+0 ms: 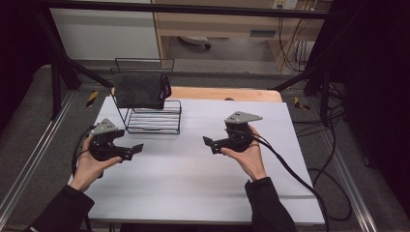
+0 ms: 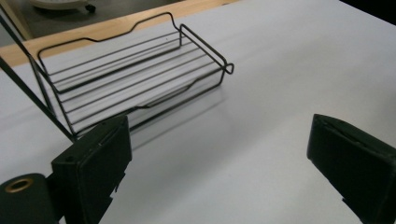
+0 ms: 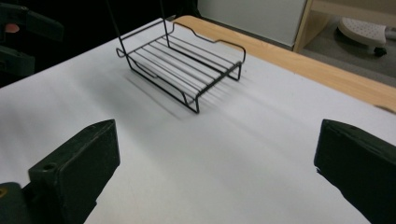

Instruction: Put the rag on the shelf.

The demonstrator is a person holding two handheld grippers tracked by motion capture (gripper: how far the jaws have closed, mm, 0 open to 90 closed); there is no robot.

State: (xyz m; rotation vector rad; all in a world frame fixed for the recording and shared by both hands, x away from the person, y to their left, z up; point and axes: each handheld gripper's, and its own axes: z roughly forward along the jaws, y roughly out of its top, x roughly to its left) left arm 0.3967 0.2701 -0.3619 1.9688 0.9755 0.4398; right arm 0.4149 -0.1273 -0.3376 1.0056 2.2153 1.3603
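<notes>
A black two-tier wire rack stands at the back left of the white table. A dark folded cloth lies on its upper tier, and the lower shelf is bare. My left gripper is held just left of and in front of the rack, pointing right. Its jaws stand wide apart over bare table with nothing between them. My right gripper is at mid-table, right of the rack, pointing left. It is open too, with nothing between its jaws.
A wooden strip runs behind the white sheet. Black frame posts stand at both back corners. Cables trail from the right gripper off the table's right side, and floor lies beyond the table's edges.
</notes>
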